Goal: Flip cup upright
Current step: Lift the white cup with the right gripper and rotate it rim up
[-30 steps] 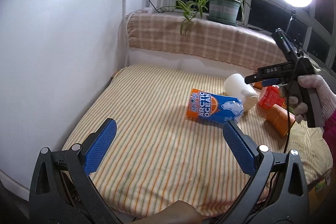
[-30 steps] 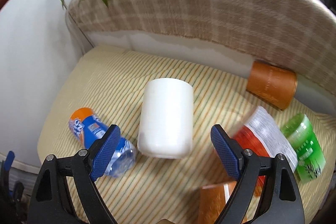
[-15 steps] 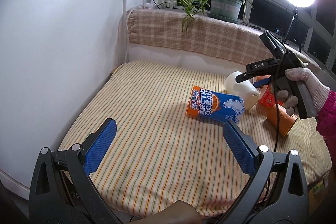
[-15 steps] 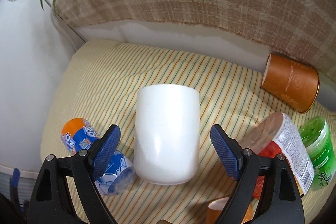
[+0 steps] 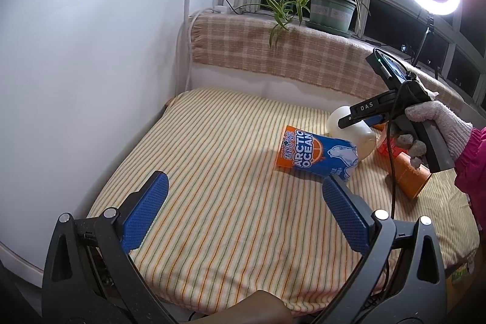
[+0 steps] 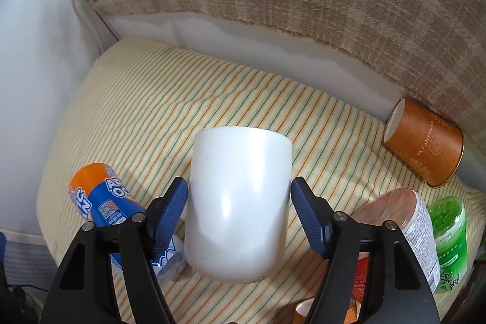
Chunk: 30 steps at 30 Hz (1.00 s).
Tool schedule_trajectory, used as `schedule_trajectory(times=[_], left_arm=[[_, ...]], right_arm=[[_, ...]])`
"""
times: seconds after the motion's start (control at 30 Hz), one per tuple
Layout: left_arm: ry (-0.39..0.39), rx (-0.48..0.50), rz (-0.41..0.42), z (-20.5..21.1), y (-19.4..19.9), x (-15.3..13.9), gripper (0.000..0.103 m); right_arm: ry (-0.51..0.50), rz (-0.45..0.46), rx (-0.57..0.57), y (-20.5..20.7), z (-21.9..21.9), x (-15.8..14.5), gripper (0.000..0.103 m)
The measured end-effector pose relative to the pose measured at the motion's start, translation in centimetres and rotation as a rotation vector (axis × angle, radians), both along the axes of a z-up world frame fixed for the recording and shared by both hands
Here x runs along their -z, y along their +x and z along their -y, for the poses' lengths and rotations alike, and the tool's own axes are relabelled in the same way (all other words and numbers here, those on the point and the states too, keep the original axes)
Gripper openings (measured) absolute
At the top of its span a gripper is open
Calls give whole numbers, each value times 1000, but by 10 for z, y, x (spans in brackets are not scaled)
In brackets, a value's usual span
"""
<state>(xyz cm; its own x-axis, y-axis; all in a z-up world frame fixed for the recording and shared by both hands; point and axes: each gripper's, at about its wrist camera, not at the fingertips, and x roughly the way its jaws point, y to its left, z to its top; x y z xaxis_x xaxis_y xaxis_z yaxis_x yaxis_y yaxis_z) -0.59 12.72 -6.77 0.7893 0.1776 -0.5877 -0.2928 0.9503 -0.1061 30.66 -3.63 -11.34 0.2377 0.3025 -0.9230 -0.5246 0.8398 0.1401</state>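
White plastic, the cup (image 6: 238, 211) lies on its side on the striped cushion (image 6: 145, 99), between an orange-and-blue can (image 6: 103, 202) and a red-labelled tub (image 6: 407, 220). Flanking it, the right gripper (image 6: 240, 211) looks just short of clamping; contact is unclear, the rim unseen. The left gripper (image 5: 243, 214) hangs apart, idle.
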Motion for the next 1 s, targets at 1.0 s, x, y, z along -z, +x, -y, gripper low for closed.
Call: schedule_trajectory(times=[1.0], left_arm=[[1, 17, 23, 5, -7, -5, 103]], right_arm=[[199, 174, 2, -50, 28, -53, 68]])
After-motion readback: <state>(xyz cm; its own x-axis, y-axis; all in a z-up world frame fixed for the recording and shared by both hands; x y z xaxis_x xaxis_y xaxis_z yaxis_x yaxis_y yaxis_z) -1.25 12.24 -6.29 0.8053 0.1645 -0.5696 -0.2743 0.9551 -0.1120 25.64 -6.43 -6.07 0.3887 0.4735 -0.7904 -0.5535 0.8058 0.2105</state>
